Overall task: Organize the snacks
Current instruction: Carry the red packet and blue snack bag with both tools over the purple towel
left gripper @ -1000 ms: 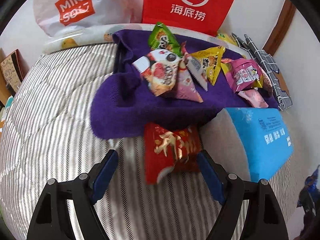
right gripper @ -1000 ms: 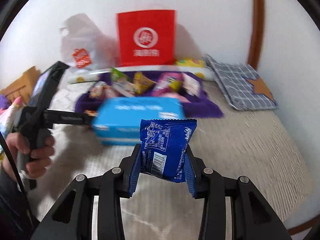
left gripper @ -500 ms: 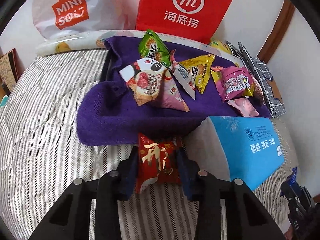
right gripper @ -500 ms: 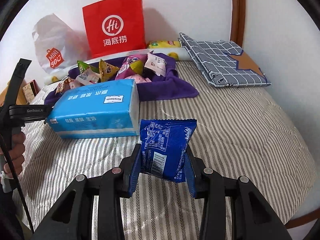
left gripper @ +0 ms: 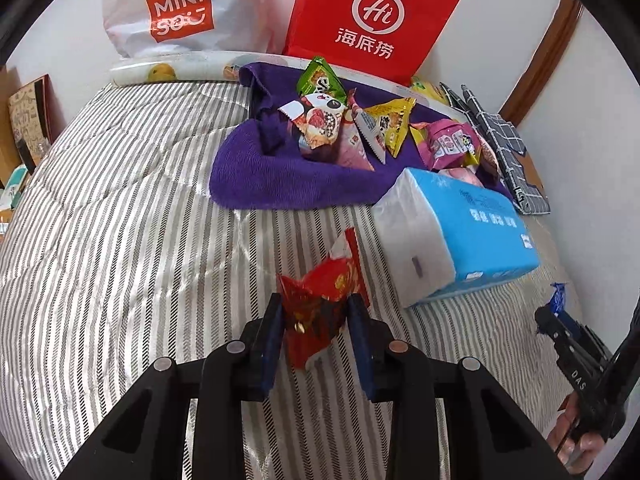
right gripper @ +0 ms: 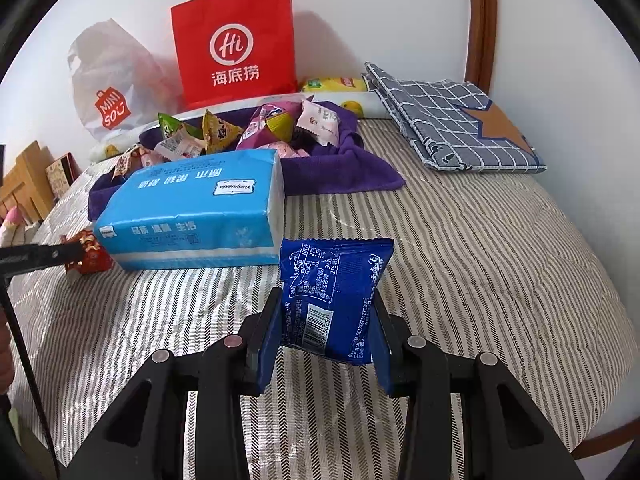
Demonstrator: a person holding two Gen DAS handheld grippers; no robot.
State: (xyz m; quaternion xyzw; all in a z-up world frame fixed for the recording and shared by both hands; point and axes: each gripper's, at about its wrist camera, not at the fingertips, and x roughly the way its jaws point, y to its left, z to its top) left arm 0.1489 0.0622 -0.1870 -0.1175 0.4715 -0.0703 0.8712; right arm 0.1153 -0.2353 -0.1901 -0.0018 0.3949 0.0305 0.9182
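Red pack (left gripper: 320,312): crinkled foil snack, pinched between the left tongs (left gripper: 316,328), lifted off the striped bed (left gripper: 120,240).
Left tongs: nearly closed, both pads pressing the red pack's lower half; its top corner sticks up past the tips.
Blue pack (right gripper: 334,300): flat snack bag, barcode facing the camera, held upright in the right tongs (right gripper: 326,328).
Right tongs: closed to the bag's width, pads on its two side edges, above the bed.
Other snacks (left gripper: 360,128): a loose heap on the purple towel (left gripper: 260,176), well ahead of both tongs, in front of the red bag (left gripper: 372,24).
Tissue pack (right gripper: 192,216): lies between the tongs and the towel; just ahead and left of the right tips, ahead and right of the left tips.
Step, as I judge it: carrying both packs to where the snacks belong; the pictures do not say whether that is the heap or a bag.
How to do it well: keep the squeeze steady, since foil slips and crushes easily; carry each pack high enough to pass over the tissue pack, not into it; keep the two tongs apart; lower a pack until it rests before easing the pads off.
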